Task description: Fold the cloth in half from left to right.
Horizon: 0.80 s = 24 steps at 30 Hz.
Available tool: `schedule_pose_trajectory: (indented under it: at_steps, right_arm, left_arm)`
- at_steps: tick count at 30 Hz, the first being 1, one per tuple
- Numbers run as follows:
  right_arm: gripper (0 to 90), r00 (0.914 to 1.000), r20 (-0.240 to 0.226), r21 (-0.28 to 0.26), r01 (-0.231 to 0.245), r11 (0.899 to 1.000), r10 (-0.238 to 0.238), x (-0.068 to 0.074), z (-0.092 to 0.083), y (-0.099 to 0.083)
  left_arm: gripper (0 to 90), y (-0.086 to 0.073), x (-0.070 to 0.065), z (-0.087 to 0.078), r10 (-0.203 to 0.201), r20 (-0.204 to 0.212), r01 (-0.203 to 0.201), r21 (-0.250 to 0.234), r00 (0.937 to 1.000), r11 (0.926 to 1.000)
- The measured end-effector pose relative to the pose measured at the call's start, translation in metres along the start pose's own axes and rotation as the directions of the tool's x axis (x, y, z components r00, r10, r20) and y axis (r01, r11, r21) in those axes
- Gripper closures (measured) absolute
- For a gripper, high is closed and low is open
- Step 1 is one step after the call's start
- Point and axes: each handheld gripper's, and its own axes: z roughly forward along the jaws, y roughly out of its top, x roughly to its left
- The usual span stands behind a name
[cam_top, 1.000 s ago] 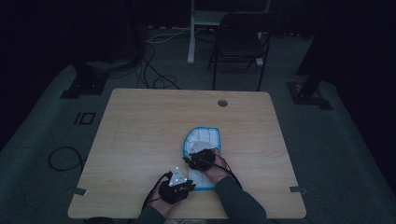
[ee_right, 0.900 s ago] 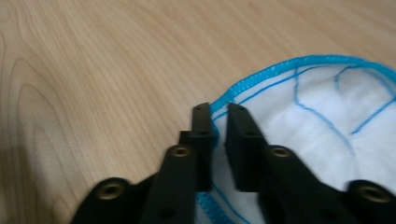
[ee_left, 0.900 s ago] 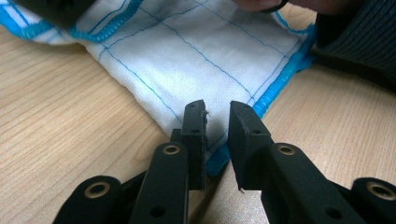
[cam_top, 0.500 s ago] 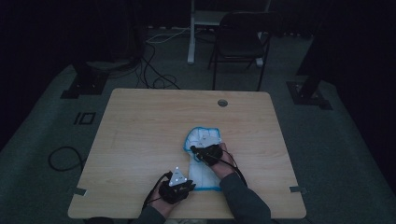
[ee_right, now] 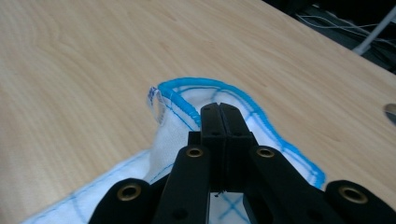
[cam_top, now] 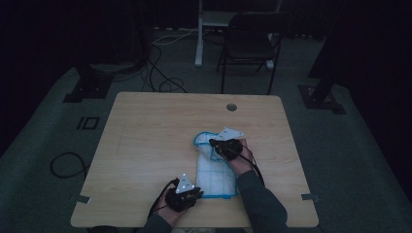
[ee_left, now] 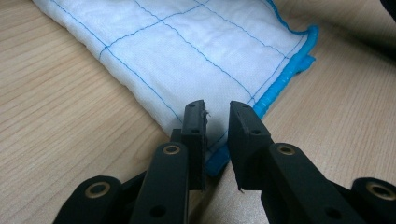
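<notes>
cloth [cam_top: 214, 172] | long axis near-far (far end lifted) | R claw [ee_right: 219, 112] pinching edge

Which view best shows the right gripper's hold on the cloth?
The right gripper view: the right gripper has its jaws shut on the lifted blue-edged end of the white cloth. The high view shows it small and dim. The left gripper view shows the cloth's near corner between the left gripper jaws.
</notes>
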Motion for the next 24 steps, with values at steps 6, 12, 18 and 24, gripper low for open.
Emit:
schedule_pose_trajectory:
  at_steps: [6, 12, 18, 24]
  right_arm:
    - [90.0, 0.9992, 0.039, 0.003, -0.009, 1.0, 0.009, -0.017, -0.002, 0.003]
    - [90.0, 0.9966, 0.078, 0.004, -0.029, 1.0, 0.028, -0.036, -0.004, 0.003]
    - [90.0, 0.9924, 0.118, 0.016, -0.035, 0.999, 0.033, -0.053, -0.002, 0.004]
    - [90.0, 0.9856, 0.161, 0.038, -0.059, 0.998, 0.052, -0.07, 0.002, 0.004]
  left_arm:
    - [77.4, 0.0, 0.0, 0.0, -0.002, -0.001, 0.002, -0.003, 1.0, 1.0]
    - [77.5, 0.0, 0.0, 0.0, -0.001, -0.001, 0.001, -0.003, 1.0, 1.0]
    - [77.6, 0.0, -0.001, 0.0, -0.006, -0.002, 0.006, -0.005, 1.0, 1.0]
    - [77.8, -0.003, -0.003, -0.002, -0.013, 0.005, 0.013, -0.007, 0.9999, 0.9999]
